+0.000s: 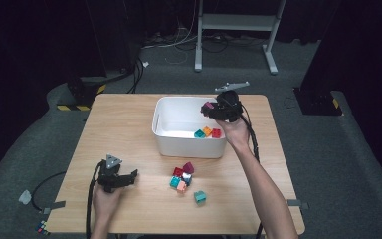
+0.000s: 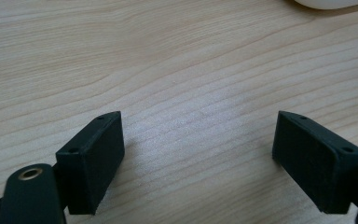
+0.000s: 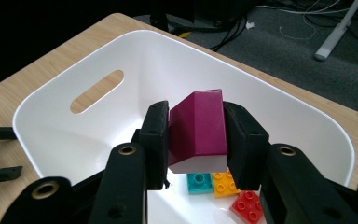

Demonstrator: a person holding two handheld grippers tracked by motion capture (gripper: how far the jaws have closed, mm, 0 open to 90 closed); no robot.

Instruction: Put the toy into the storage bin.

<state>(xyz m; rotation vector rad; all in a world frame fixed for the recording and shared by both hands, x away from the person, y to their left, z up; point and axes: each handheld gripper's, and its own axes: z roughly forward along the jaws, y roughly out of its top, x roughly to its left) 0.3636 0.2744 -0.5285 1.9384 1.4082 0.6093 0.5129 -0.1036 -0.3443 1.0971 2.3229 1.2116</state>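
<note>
From above, the right gripper (image 1: 210, 108) hovered over the white bin (image 1: 165, 134), clamping a magenta block (image 1: 208, 105). In the left gripper view, the left gripper (image 2: 198, 154) stood wide open and empty above the table (image 2: 168, 56). The right gripper view showed the magenta block (image 3: 199, 126) pinched above three bricks (image 3: 221, 186).

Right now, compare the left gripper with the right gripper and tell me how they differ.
The left gripper has its jaws wide apart with nothing between them; the right gripper is shut on a magenta block. The left gripper sits low over the bare wooden table; the right gripper is held above the white bin, over the teal, orange and red bricks inside. Both have black jaws and are held by hand.
</note>
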